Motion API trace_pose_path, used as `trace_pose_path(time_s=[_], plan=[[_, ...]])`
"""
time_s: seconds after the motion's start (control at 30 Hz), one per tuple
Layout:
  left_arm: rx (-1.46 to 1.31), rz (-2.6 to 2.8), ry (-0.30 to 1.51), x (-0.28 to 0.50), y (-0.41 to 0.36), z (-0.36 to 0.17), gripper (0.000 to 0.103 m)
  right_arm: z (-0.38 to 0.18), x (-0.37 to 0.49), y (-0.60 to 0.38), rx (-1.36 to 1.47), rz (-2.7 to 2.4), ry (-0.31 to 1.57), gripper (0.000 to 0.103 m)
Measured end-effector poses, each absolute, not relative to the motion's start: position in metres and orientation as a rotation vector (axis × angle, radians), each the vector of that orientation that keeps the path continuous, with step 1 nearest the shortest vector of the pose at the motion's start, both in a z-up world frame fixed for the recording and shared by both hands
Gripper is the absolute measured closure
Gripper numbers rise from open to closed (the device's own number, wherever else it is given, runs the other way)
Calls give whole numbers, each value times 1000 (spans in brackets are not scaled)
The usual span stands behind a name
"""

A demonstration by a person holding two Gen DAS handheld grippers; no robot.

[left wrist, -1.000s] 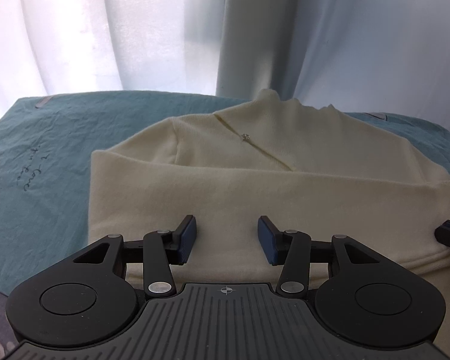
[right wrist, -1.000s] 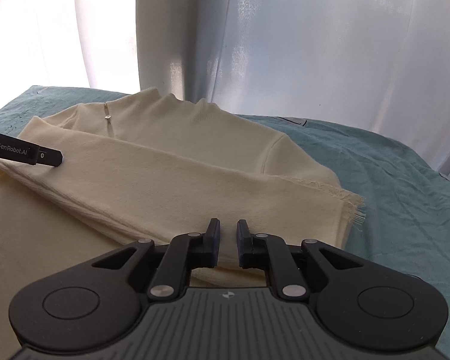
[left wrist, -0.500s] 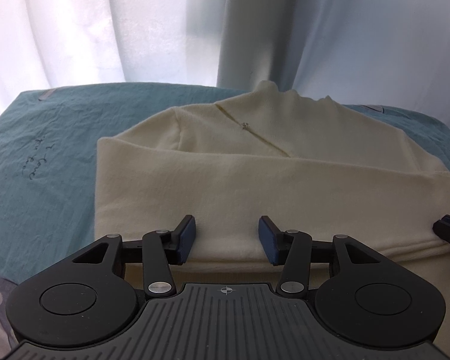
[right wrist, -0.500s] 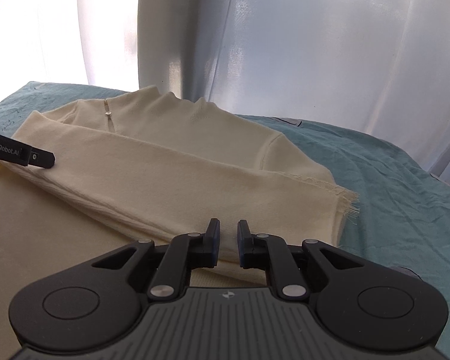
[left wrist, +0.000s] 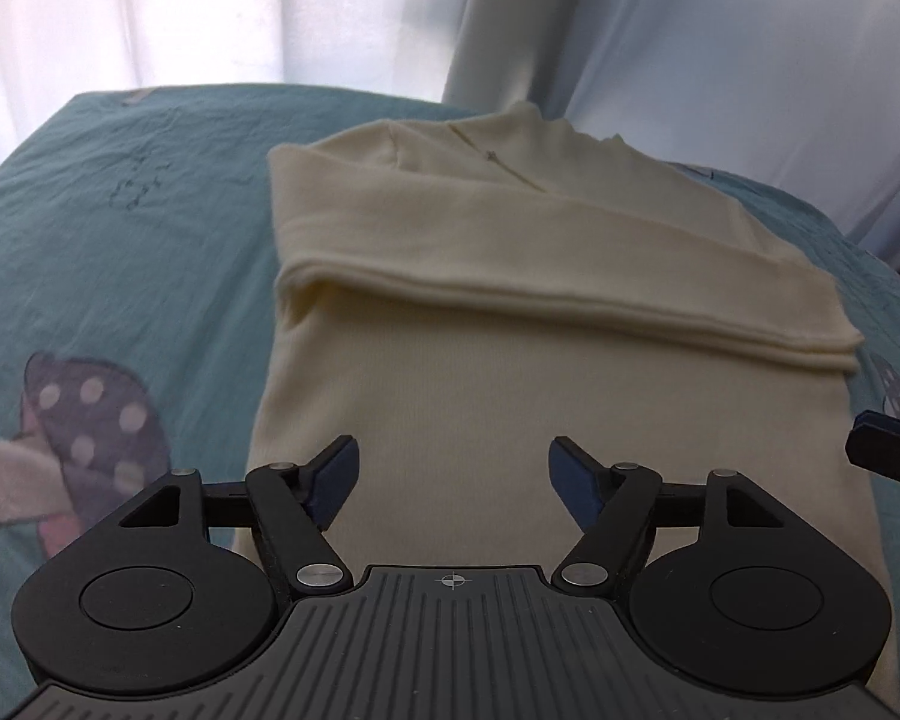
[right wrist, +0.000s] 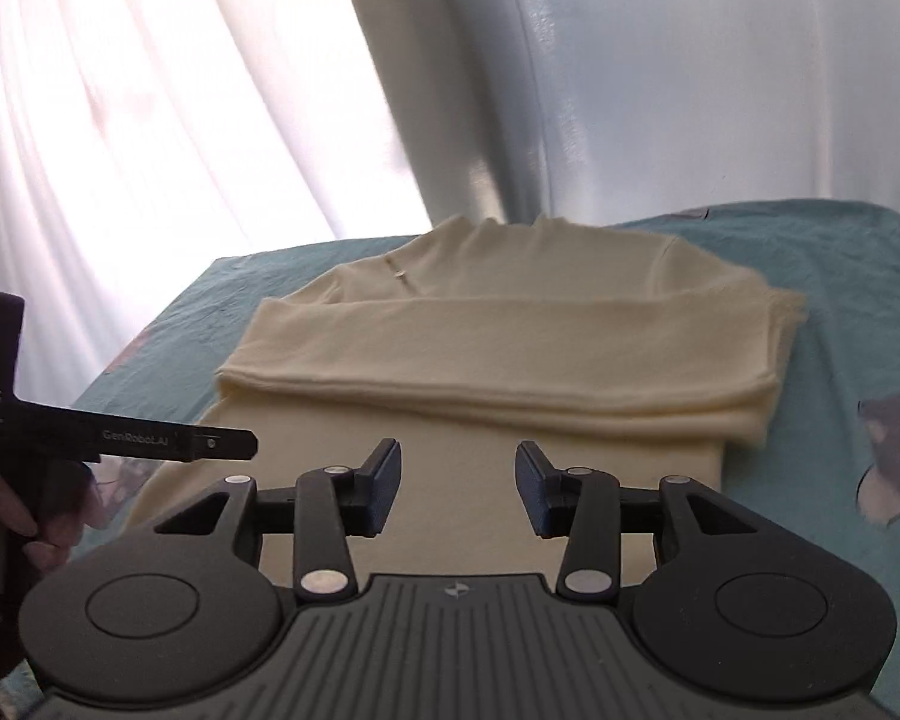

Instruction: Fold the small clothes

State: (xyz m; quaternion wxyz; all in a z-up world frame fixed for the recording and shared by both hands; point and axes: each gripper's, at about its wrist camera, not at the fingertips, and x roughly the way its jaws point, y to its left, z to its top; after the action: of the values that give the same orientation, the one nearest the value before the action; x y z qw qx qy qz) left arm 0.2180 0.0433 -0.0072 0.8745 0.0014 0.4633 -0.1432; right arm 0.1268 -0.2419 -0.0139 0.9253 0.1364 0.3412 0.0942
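A cream zip-neck sweater (left wrist: pixel 540 396) lies flat on the teal bedsheet (left wrist: pixel 120 276), collar toward the curtain. Its sleeves are folded across the chest as a thick band (left wrist: pixel 570 264). My left gripper (left wrist: pixel 453 471) hovers over the lower body of the sweater. Its jaws are opening wide and nothing is between them. In the right wrist view the sweater (right wrist: pixel 510 480) and band (right wrist: pixel 498 354) lie ahead. My right gripper (right wrist: pixel 456 465) hangs above the hem area, jaws opening, holding nothing. The left gripper's finger (right wrist: pixel 222 444) shows at the left, held by a hand (right wrist: pixel 36 516).
White curtains (left wrist: pixel 210 12) hang close behind the bed's far edge. The sheet carries cartoon prints, one left of the sweater (left wrist: pixel 90 420) and one at its right (right wrist: pixel 894 438). The right gripper's fingertip (left wrist: pixel 888 459) pokes in at the right edge.
Both grippers have drawn back from the folded sleeve band toward the hem. The right jaws, nearly shut before, have spread, and the left jaws have widened too.
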Motion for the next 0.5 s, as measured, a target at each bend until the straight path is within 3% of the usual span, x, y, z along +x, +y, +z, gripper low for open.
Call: trace_pose_path(time_s=[0.07, 0.3, 0.5], plan=[[-21, -293, 1001, 195, 58, -8, 21, -14, 107, -233, 276, 210, 755, 59], [-39, -312, 1124, 133, 102, -9, 21, -33, 19, -238, 261, 150, 985, 56], [-38, -351, 1175, 117, 126, -3, 31, -39, -26, -265, 478, 101, 1018, 58]])
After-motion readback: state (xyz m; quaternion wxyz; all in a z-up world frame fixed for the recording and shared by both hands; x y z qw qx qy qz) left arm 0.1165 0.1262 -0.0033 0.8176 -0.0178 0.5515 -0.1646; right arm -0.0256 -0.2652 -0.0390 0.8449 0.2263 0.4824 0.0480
